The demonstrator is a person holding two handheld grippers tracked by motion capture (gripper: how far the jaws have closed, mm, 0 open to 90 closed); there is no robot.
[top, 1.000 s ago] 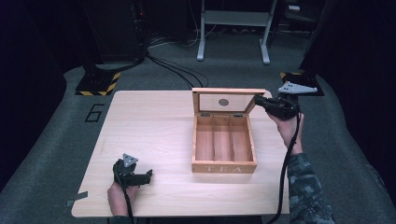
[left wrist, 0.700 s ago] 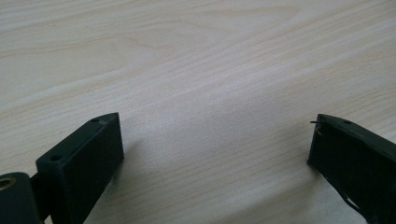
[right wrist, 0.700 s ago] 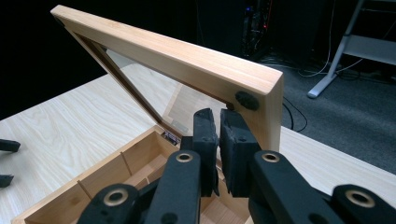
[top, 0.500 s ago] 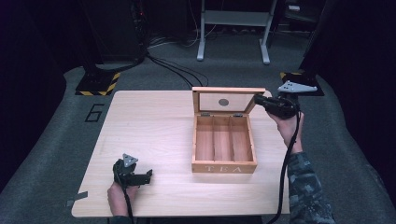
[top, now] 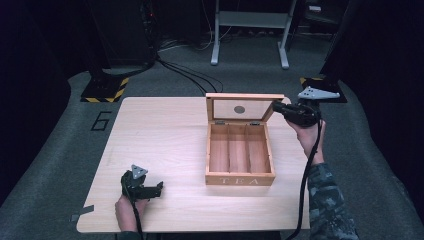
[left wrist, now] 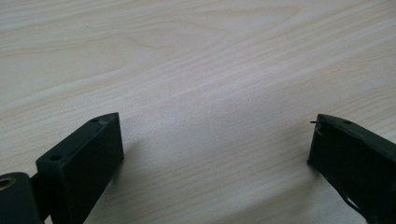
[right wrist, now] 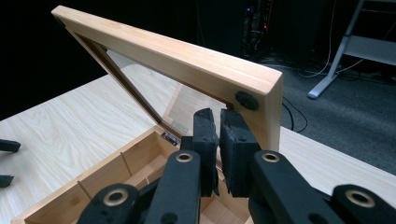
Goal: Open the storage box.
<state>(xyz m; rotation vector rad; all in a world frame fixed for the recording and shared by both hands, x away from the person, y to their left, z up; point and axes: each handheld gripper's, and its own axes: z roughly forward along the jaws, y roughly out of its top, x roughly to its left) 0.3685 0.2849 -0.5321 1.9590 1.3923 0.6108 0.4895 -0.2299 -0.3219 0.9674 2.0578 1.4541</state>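
High view: a wooden box sits right of centre on the tabletop, its near wall lettered "TEA". The glazed lid stands raised at the far side, above three empty compartments. A "6" is marked on the floor at left. The right tool, jaws pressed together, sits at the lid's right edge. The left tool, jaws spread, rests near the tabletop's near-left corner.

one wooden tea box, three compartments, two tools, one table.
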